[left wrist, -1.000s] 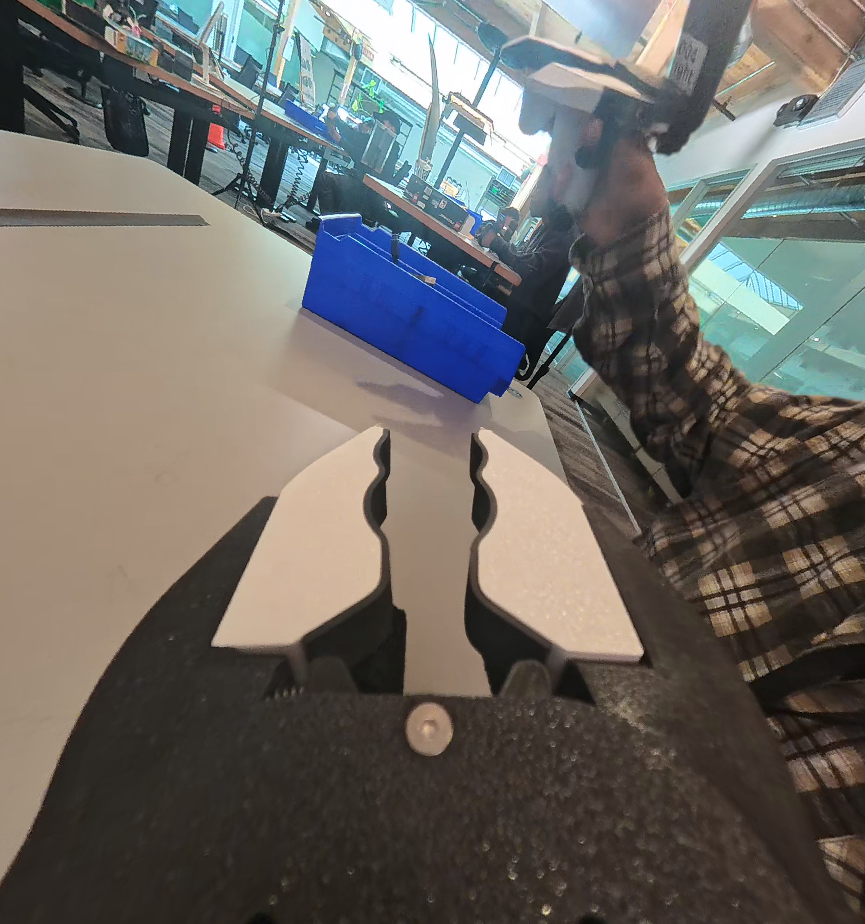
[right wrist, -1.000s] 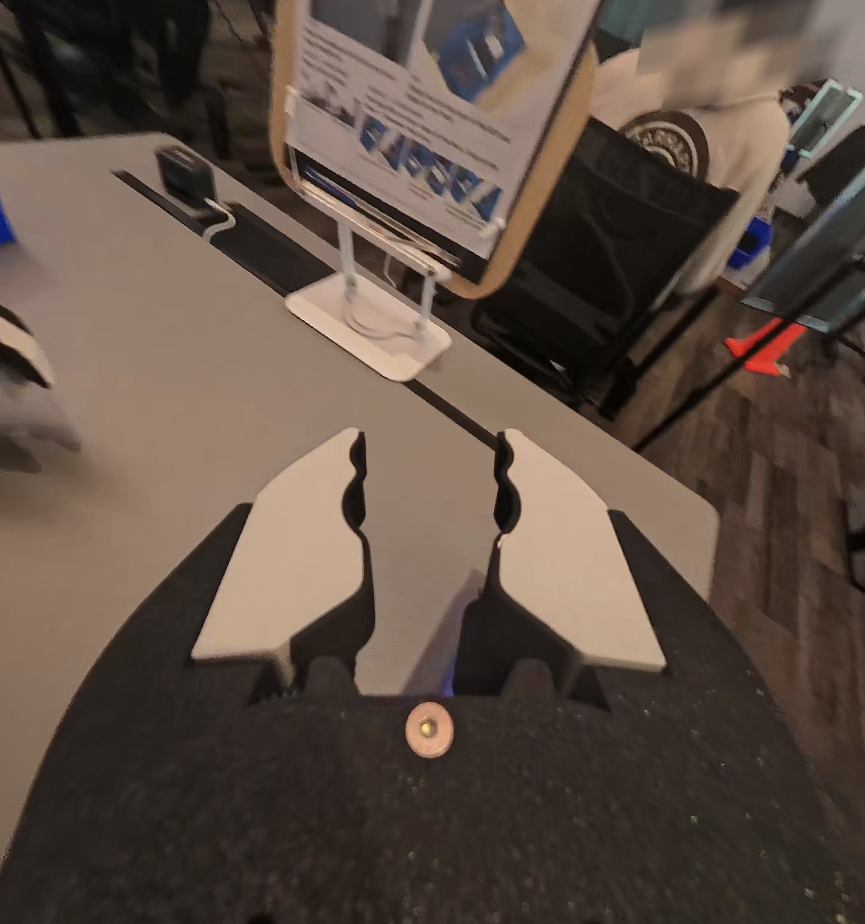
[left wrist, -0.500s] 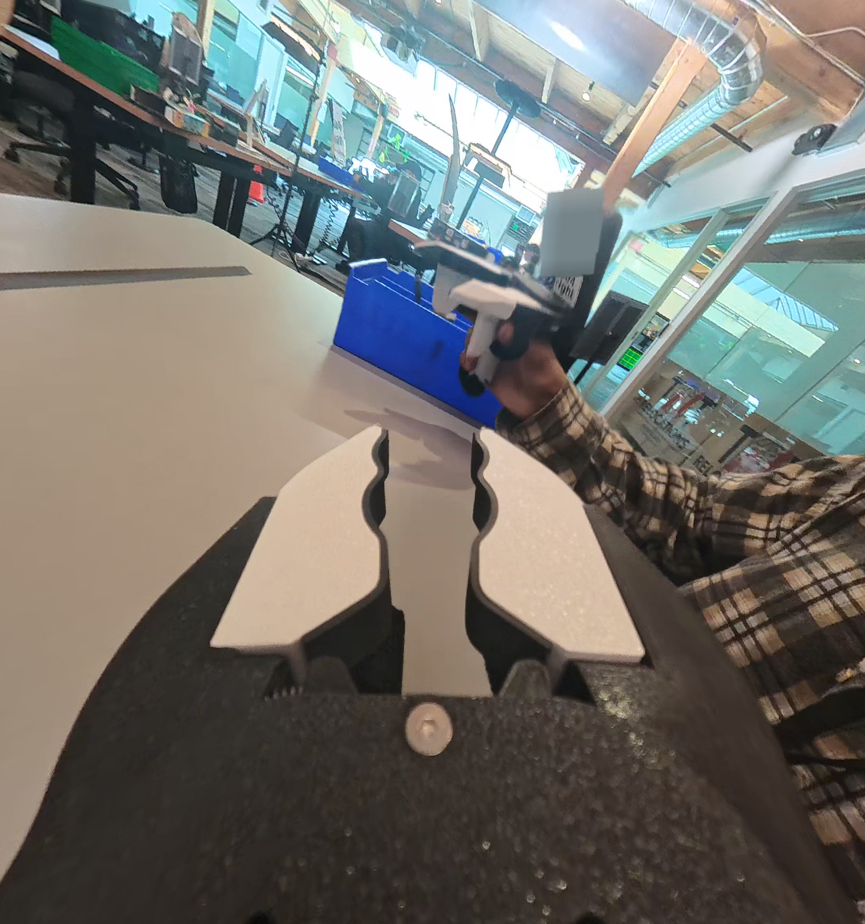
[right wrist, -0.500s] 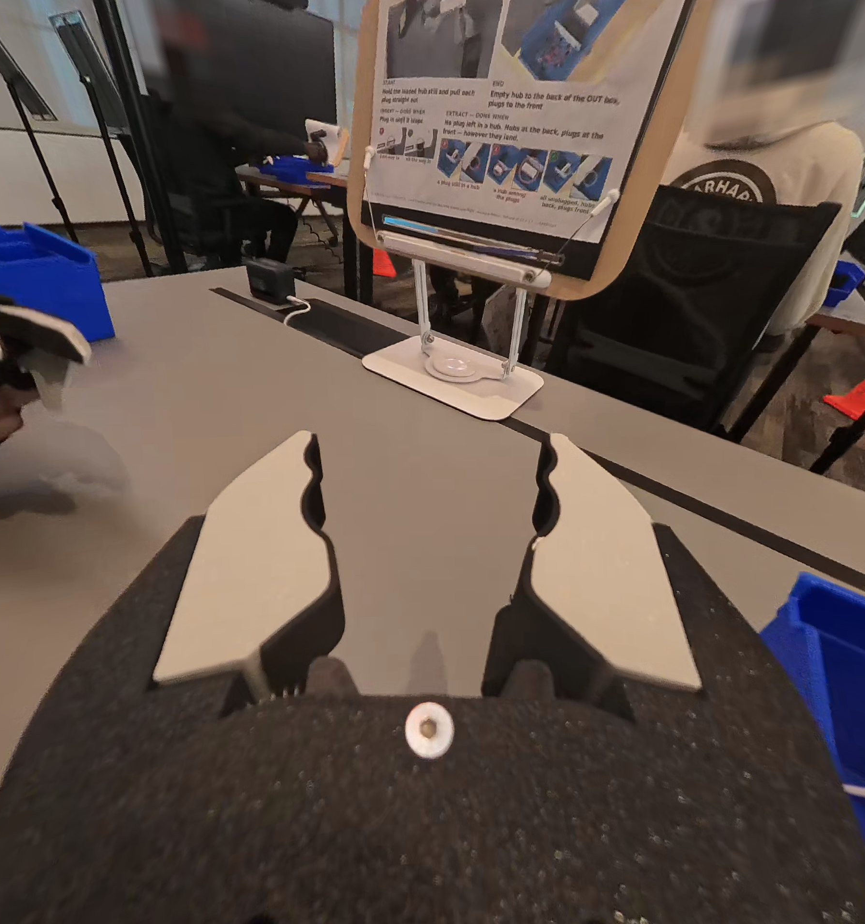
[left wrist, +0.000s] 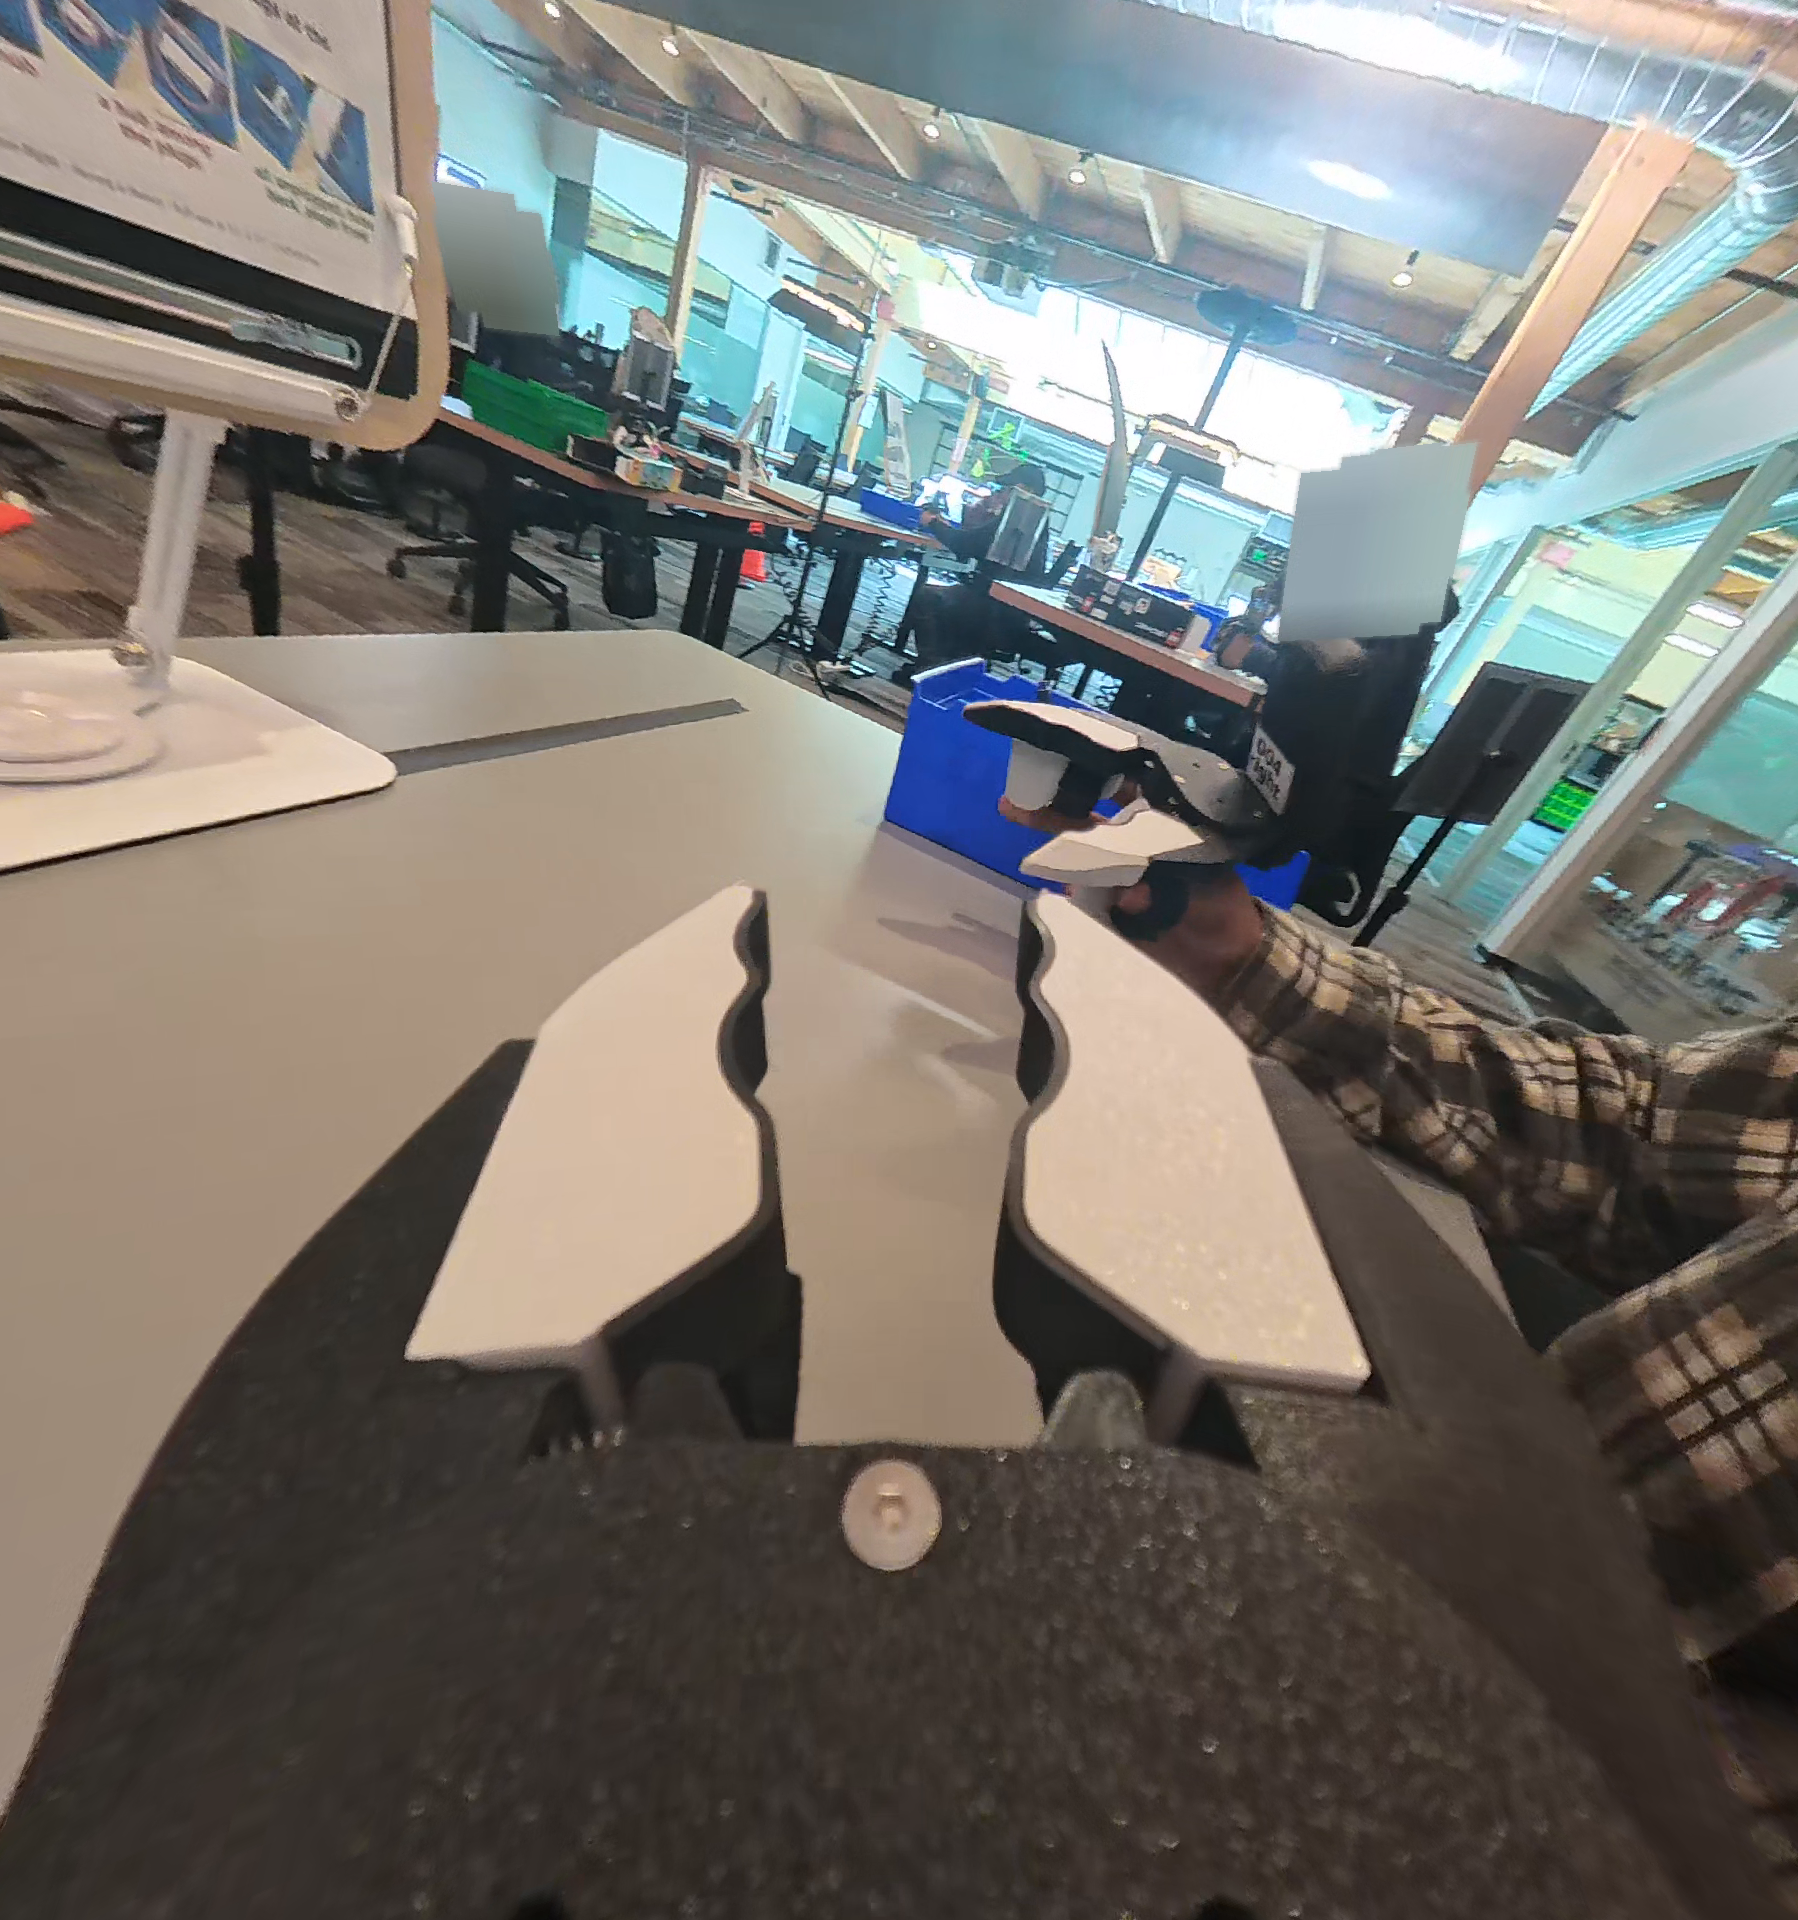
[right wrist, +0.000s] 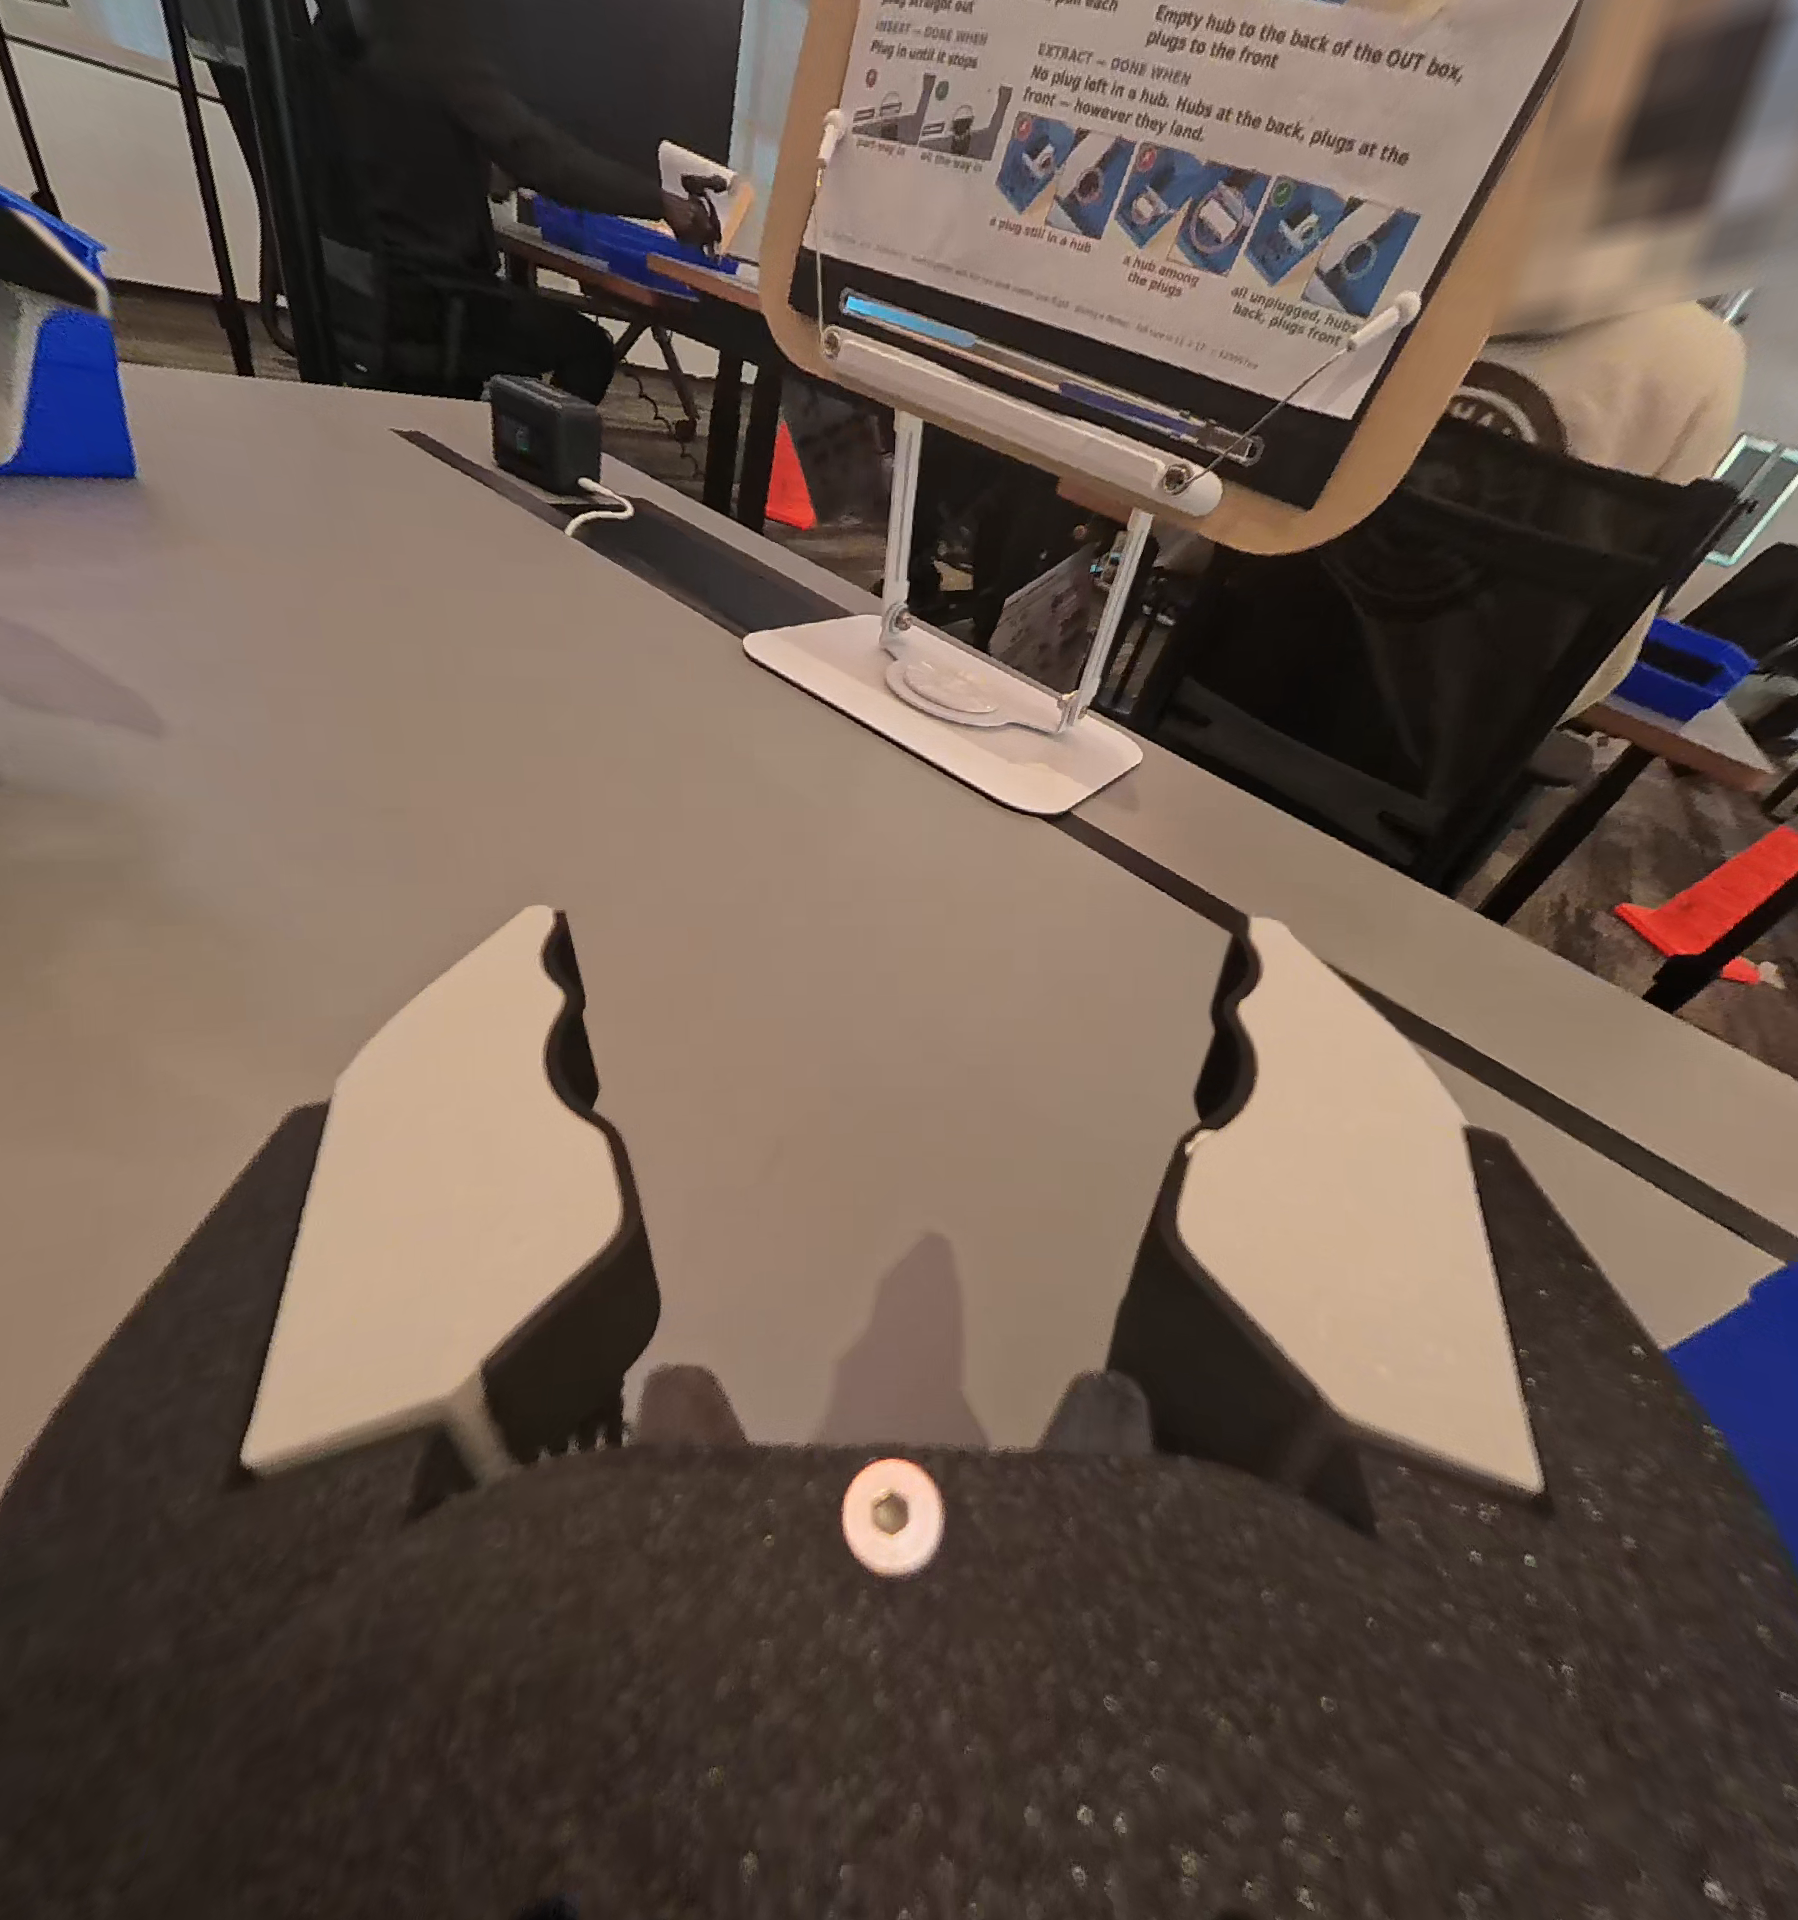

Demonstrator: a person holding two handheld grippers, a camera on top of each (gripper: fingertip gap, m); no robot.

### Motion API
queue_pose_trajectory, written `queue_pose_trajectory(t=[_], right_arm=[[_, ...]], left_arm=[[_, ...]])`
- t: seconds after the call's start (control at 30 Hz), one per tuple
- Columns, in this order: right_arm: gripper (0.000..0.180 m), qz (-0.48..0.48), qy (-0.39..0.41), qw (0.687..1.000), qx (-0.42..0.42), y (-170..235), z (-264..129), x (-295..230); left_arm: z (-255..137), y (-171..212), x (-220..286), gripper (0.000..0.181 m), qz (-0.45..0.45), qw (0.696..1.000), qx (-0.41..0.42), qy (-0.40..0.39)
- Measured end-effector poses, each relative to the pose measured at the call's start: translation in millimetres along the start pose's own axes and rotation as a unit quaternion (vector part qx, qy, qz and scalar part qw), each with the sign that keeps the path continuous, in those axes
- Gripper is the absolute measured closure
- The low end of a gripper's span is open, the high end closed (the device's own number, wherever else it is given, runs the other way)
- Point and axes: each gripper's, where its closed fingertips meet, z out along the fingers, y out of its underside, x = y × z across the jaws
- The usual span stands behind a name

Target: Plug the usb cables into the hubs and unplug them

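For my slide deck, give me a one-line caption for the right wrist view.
Open right gripper hovers empty over a grey table, facing an instruction board on a white stand.

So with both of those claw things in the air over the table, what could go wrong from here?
1. The right gripper hangs beside a blue bin; its open jaws could knock the rim.
2. The instruction board on its white stand might get bumped.
3. No cable or hub is in view, so reaching blind may miss.

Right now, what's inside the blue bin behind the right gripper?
Cannot tell. In the left wrist view the right gripper covers the blue bin; only its outer wall and rim show. No cables or hubs visible.
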Motion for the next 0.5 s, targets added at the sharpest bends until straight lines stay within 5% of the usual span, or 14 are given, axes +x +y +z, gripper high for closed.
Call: queue_pose_trajectory(t=[0.5], right_arm=[[0.064,-0.012,0.014,1.0,0.0,2.1,1.4,-10.8]], left_arm=[[-4.3,3.1,-15.8,0.126,0.066,0.996,-0.004,-0.051]])
